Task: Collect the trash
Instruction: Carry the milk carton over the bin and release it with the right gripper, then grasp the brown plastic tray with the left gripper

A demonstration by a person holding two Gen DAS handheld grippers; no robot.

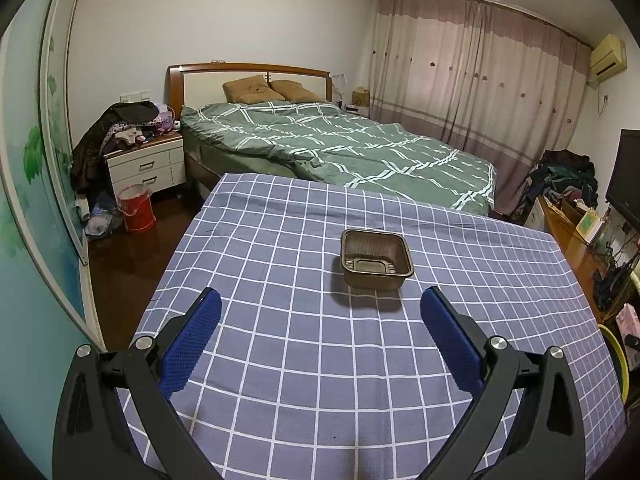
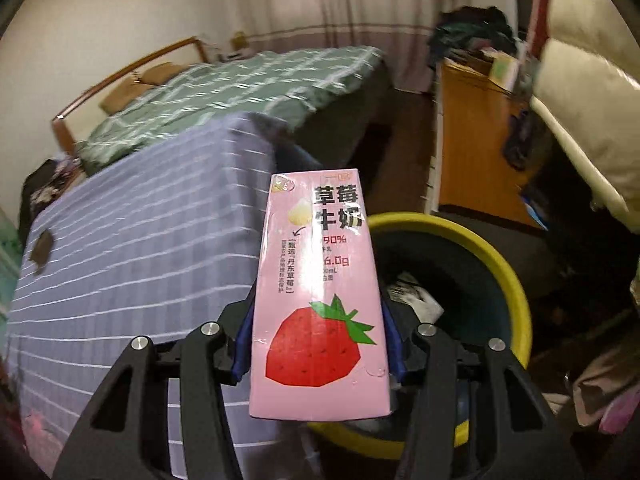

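The left gripper (image 1: 320, 300) hangs spread wide above the checked-cloth worktop (image 1: 280, 360), where one brown plastic tray (image 1: 376, 258) sits alone. The right gripper (image 2: 318, 320) pinches one pink strawberry milk carton (image 2: 320, 300) over a yellow-rimmed bin (image 2: 508, 276) beside the worktop. One green-quilted bed (image 1: 340, 148) and curtains (image 1: 480, 72) lie beyond.

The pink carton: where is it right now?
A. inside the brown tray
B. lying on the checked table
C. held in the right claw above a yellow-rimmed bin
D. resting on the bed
C: the right claw grips the carton by its sides, with the bin just behind and below it.
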